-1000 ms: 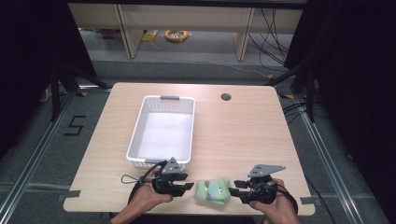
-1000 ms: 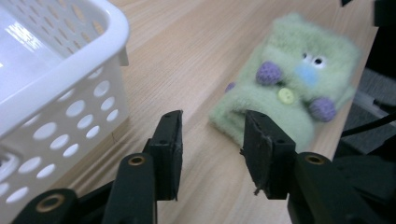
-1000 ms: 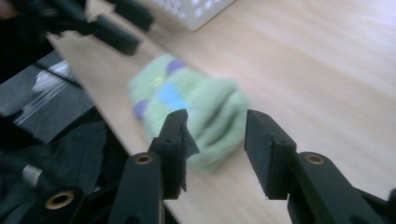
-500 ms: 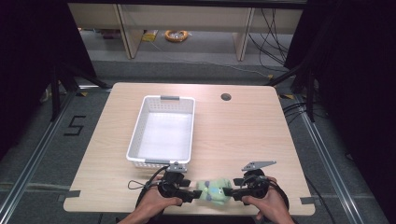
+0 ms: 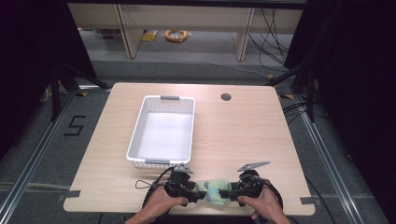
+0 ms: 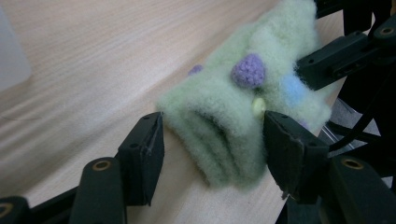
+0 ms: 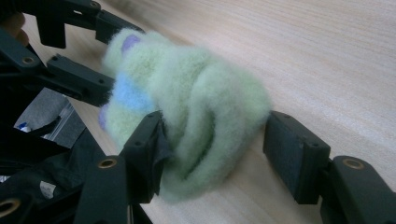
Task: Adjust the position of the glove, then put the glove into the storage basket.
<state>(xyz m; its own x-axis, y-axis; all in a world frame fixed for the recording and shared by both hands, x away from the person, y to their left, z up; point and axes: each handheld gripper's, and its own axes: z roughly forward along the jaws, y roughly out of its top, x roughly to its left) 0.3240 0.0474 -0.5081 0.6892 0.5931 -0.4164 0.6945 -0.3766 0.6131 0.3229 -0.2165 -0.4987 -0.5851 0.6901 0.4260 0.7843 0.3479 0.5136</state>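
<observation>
On the left, the white basket (image 5: pixel 161 133) is sitting on the tabletop (image 5: pixel 243 135), well apart from the work at the near edge. The left hand-held gripper (image 5: pixel 194 192) is reaching in toward one end of the fuzzy green cloth (image 5: pixel 214 190), a folded, felted piece with purple and blue bobbles. In the left gripper view its jaws have just been closing, and the cloth (image 6: pixel 238 116) is lying between them: the right pad looks to be brushing the fleece while the left pad is standing just clear, so this hand-held gripper is released rather than clamped.

Further right, the right hand-held gripper (image 5: pixel 229 193) is coming at the other end. Its jaws have also just been closing; in the right gripper view one pad is sitting against the bundle (image 7: pixel 187 121) and the other is apart from it, so it too is not yet grasping.

The step in hand appears to be a two-ended pick-up of the cloth. The next move probably calls for both pairs of jaws pinching firmly through all the folded layers before any lift.
</observation>
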